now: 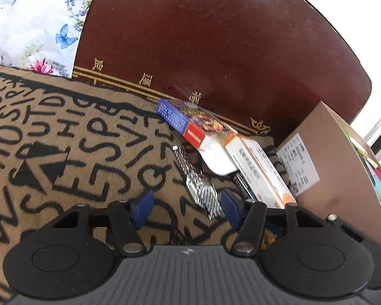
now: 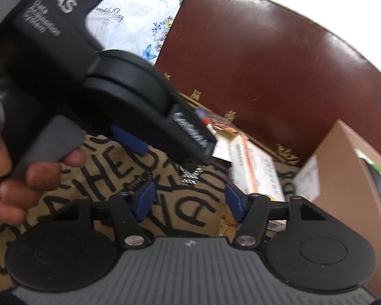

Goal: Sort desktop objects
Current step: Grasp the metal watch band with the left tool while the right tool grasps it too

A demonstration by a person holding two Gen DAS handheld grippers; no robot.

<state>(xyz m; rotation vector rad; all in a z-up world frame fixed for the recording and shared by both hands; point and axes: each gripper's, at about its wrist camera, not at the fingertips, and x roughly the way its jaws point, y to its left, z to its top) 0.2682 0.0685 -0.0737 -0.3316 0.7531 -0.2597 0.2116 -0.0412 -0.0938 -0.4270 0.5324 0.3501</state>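
Seen from the left wrist: a tan cloth printed with black letters (image 1: 63, 139) covering the table, ending at its far edge against a dark red-brown lacquered panel with gold characters (image 1: 216, 50), with a white floral fabric with a blue butterfly (image 1: 38, 25) past the far left corner. Lying on the cloth near its far right corner, a silver metal-link wristwatch (image 1: 199, 185), band stretched roughly front to back, its near end between the blue pads of the left gripper (image 1: 188, 207), nearer the right pad; jaws partly apart, no pad pressing on the watch as far as the blur allows. Just beyond the watch, a blue and red printed box (image 1: 188, 122) tilted on a white rounded object (image 1: 217, 160), then a white and orange carton (image 1: 259, 172) leaning toward a brown cardboard box with a white label (image 1: 317, 157) at the right edge. Something dark and slim between watch and carton, too blurred to name. From the right wrist, much of that hidden: the black left gripper body (image 2: 144, 117) crossing the upper left, held by a hand (image 2: 20, 170), covering most of the blue and red box and all but a glinting stretch of the watch (image 2: 190, 175) below its tip. Right gripper (image 2: 189, 199) low over the cloth (image 2: 180, 211), jaws partly apart with only lettered fabric between the pads, the watch just beyond them. Carton (image 2: 259, 172), cardboard box (image 2: 343, 165), lacquered panel (image 2: 279, 63) and floral fabric (image 2: 129, 25) shown here too.
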